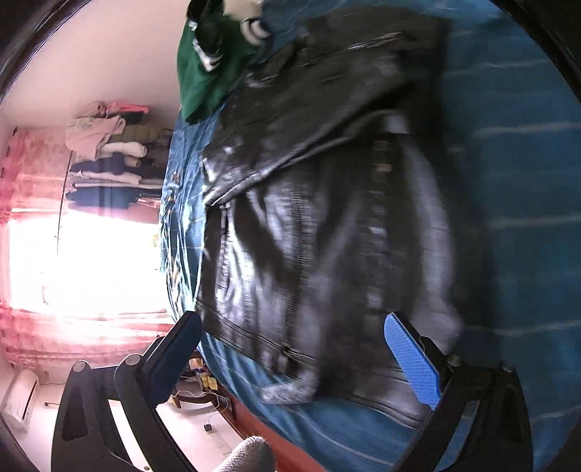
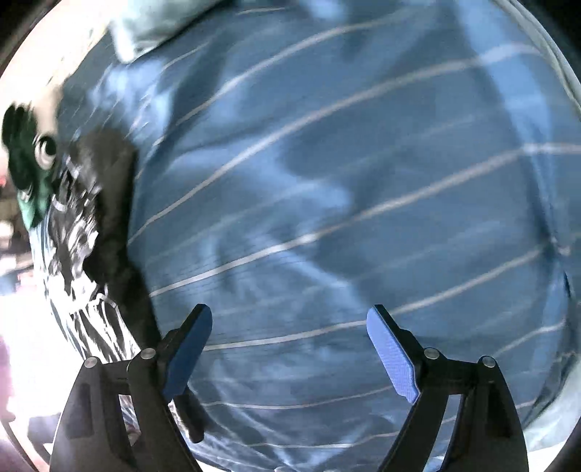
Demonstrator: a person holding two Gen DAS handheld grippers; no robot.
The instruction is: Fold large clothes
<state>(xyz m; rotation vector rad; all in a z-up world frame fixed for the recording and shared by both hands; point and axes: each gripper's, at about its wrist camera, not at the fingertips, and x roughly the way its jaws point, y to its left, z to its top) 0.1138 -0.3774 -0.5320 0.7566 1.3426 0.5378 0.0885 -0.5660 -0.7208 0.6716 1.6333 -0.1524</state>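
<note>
A large black leather jacket (image 1: 319, 203) lies spread on a blue striped bedsheet (image 1: 526, 181), blurred by motion. My left gripper (image 1: 290, 345) is open and empty, held just above the jacket's near edge. In the right wrist view the jacket (image 2: 94, 225) shows only at the left edge. My right gripper (image 2: 288, 341) is open and empty above the bare blue sheet (image 2: 345, 181), to the right of the jacket.
A green and black garment (image 1: 210, 61) lies on the bed beyond the jacket; it also shows in the right wrist view (image 2: 29, 174). A rack of stacked clothes (image 1: 112, 156) and a bright window (image 1: 83, 265) stand past the bed's edge. A pale pillow (image 2: 156, 25) lies at the top.
</note>
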